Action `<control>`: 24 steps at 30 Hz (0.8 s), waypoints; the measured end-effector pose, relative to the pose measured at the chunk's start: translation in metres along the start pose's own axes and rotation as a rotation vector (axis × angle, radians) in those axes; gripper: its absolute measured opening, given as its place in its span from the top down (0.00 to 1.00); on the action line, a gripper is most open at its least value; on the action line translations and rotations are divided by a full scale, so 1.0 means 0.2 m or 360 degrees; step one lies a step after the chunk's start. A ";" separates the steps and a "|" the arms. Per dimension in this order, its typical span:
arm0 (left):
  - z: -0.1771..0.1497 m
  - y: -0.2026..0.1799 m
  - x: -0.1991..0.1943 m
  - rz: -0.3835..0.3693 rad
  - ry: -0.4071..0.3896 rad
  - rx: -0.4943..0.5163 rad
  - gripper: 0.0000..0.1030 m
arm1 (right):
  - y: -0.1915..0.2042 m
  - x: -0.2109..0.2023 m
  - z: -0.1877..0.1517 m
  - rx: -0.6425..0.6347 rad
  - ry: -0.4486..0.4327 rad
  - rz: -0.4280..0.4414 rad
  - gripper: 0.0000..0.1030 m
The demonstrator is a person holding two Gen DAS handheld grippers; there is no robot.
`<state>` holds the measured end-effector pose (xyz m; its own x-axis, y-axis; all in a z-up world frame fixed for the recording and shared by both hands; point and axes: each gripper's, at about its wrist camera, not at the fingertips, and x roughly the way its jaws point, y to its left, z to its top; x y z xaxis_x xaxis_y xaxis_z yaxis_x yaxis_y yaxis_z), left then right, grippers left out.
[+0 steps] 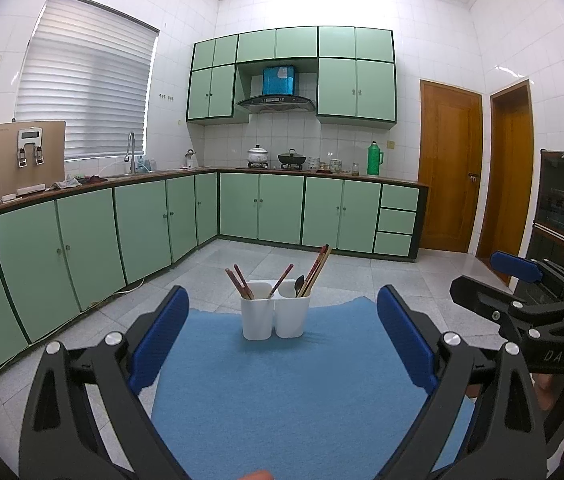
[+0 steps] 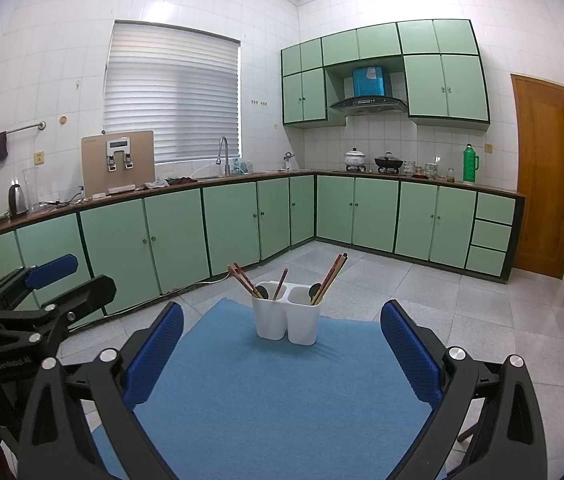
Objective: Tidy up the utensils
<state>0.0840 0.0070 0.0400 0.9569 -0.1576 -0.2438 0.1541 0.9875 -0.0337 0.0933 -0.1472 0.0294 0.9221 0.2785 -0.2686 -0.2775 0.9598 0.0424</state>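
At centre frame in both wrist views, we see a white two-cup holder [image 1: 275, 312] standing upright on a blue mat [image 1: 282, 392]. Chopsticks [image 1: 315, 270] and a dark spoon [image 1: 299, 282] lean in its right cup; more chopsticks [image 1: 238, 280] lean in the left. We hold the left gripper [image 1: 282, 344] and right gripper [image 2: 282, 352] spread wide and empty, short of the holder.

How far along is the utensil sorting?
Done: chopsticks and spoons all stand in the white two-cup holder on the blue mat. In hand: nothing; left gripper and right gripper open. Left: spoons and chopsticks share cups.
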 end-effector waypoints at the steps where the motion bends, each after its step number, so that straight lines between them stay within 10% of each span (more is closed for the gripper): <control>1: 0.00 0.00 0.00 0.0000 -0.0001 0.0001 0.10 | 0.00 0.00 0.00 0.0000 0.0000 0.0000 0.06; 24: 0.00 0.00 0.00 0.0000 0.0009 0.0003 0.10 | 0.03 0.01 -0.01 -0.0002 0.0008 0.0005 0.06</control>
<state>0.0841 0.0074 0.0397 0.9555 -0.1576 -0.2493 0.1545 0.9875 -0.0318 0.0928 -0.1414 0.0272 0.9199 0.2811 -0.2733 -0.2805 0.9589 0.0420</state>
